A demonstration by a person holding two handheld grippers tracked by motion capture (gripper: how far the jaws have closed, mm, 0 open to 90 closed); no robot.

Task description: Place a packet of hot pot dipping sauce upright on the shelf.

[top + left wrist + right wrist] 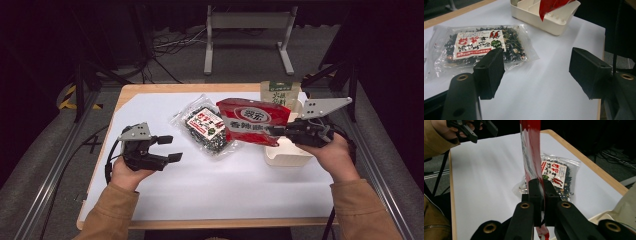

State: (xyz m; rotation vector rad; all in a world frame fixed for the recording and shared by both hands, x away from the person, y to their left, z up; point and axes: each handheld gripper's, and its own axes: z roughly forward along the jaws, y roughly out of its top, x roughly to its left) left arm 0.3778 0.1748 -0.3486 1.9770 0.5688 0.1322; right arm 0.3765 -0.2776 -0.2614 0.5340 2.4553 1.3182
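The right gripper (278,131) has its jaws closed on the edge of the red bag (252,121), which hangs in the air above the left end of the white tray (285,152); the left gripper (170,148) is wide open and holds nothing, just beside the clear bag (205,127) lying flat on the table (225,185).

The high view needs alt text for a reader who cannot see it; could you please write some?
The right claw holds a red snack packet above a cream divided tray. A clear packet of dark contents lies flat on the white table; the left claw hangs open nearby.
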